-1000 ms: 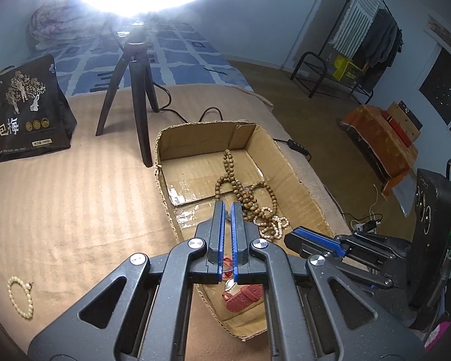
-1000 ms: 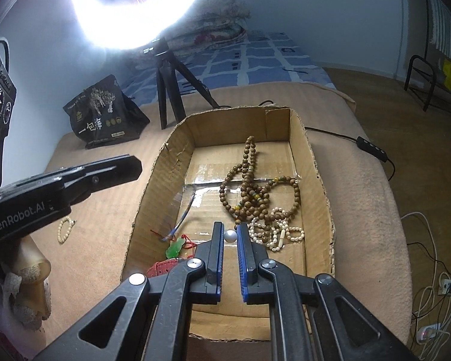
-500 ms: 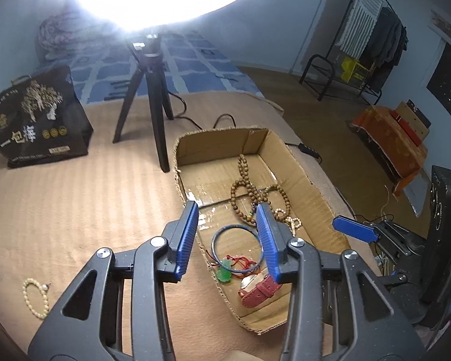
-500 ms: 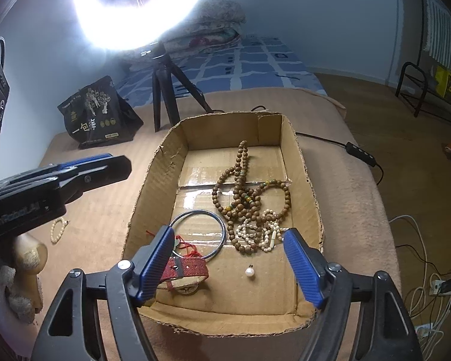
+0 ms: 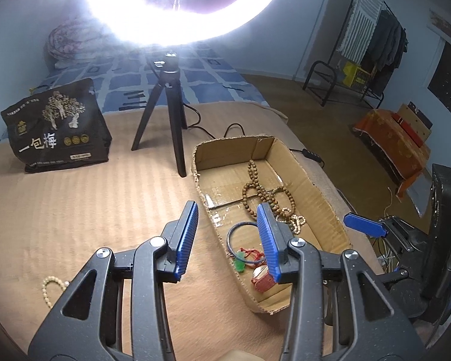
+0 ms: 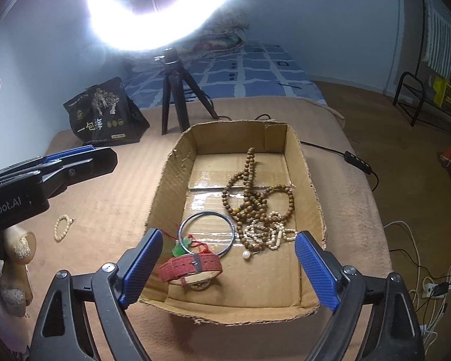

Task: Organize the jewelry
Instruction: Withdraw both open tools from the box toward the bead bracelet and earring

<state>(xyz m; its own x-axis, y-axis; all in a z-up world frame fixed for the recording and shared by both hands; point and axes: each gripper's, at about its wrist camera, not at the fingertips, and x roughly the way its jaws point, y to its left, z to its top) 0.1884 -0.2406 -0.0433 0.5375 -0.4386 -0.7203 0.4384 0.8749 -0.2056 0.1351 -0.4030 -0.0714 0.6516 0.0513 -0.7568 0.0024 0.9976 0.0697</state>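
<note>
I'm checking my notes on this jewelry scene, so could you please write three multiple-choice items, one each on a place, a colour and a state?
1. Where does the small cream bead bracelet lie?
A. inside the box
B. on the tan cover outside the box
C. on the tripod

2. What colour is the fabric watch strap in the open cardboard box?
A. red
B. yellow
C. white

3. How does the right gripper stand?
A. shut on the metal bangle
B. shut on nothing
C. open and empty

Answers: 1 B, the bracelet rests on the cover left of the box. 2 A, the strap is red. 3 C, its blue pads stand wide apart, having just opened, with nothing pressed between them.
</note>
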